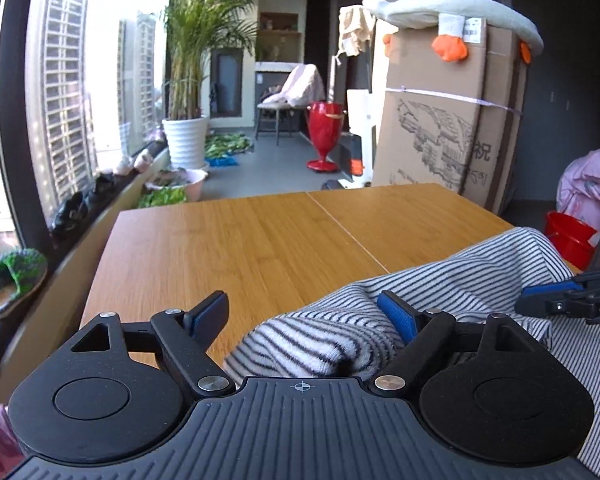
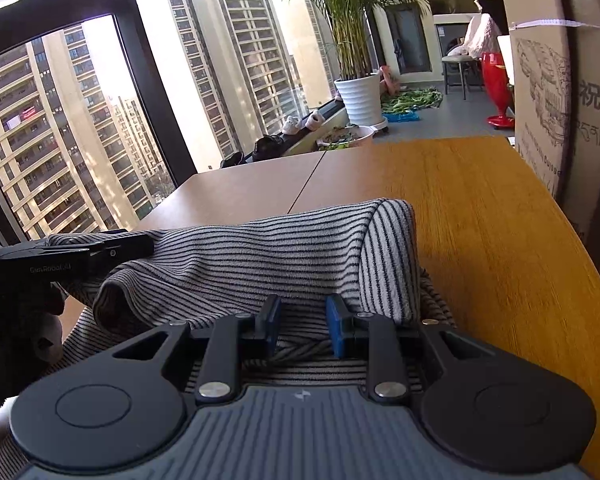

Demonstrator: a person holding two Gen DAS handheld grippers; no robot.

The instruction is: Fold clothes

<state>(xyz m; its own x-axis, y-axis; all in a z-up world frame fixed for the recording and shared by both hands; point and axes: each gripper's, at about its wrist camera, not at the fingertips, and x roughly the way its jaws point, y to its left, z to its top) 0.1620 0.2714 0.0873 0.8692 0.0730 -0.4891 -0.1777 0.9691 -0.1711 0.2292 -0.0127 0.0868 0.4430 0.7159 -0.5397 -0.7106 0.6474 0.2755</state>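
Left wrist view: the left tongs [image 1: 302, 314] stand spread wide, released, low over a wooden bamboo-coloured surface [image 1: 260, 240]. A bunched grey-and-white garment with thin dark stripes [image 1: 440, 280] lies on the near right part of the surface. Its rumpled edge reaches into the gap between the blue pads, and the right pad touches the cloth, while the left pad hangs over bare wood. At the right edge, the tip of the right tongs [image 1: 540, 300] rests on the fabric. Behind the surface stand a tall cardboard box [image 1: 452, 120], a red vase [image 1: 324, 136] and a potted palm in a white ribbed pot [image 1: 186, 140].

Right wrist view: the right tongs [image 2: 303, 326] are drawn narrow, with a twisted fold of the striped garment [image 2: 260, 256] lying between the blue pads; whether the pads pinch it cannot be told. A rolled fold of cloth lies just ahead. The left tongs [image 2: 132, 244] enter from the left, touching the garment's far edge. Tower blocks [image 2: 228, 60] fill the window.
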